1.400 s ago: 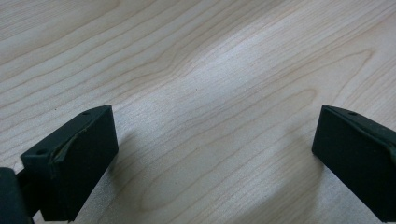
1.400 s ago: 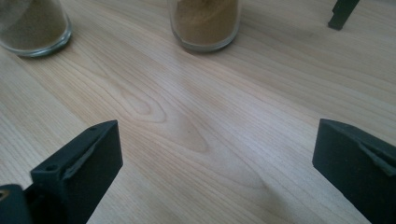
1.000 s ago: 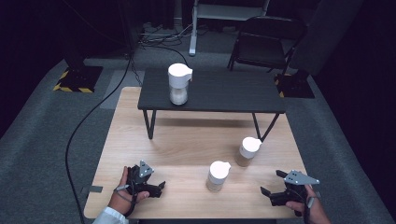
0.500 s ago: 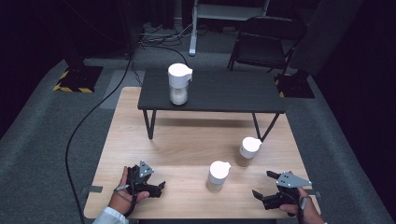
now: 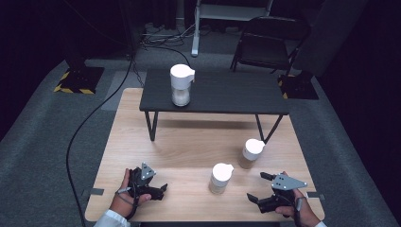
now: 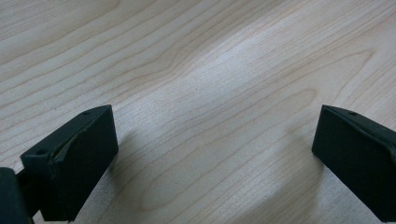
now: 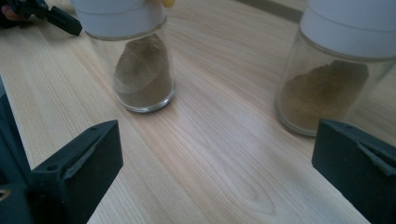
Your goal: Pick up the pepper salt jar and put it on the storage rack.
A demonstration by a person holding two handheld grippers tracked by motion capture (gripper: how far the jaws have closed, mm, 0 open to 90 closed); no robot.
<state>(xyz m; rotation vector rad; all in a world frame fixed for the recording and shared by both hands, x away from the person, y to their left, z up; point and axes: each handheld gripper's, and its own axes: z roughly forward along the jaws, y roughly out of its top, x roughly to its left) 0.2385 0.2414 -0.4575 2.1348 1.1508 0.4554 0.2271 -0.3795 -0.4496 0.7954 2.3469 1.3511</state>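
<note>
Nearby, two white-capped glass jars of tan powder, both grippers' blocky black jaws wide apart.

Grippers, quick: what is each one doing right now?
Left gripper: open, holding nothing, over bare wooden table.
Right gripper: open, holding nothing.

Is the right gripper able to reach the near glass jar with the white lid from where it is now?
Probably yes. The right gripper is open, and bare wooden table lies between it and the near glass jar with the white lid; nothing blocks the way.
</note>
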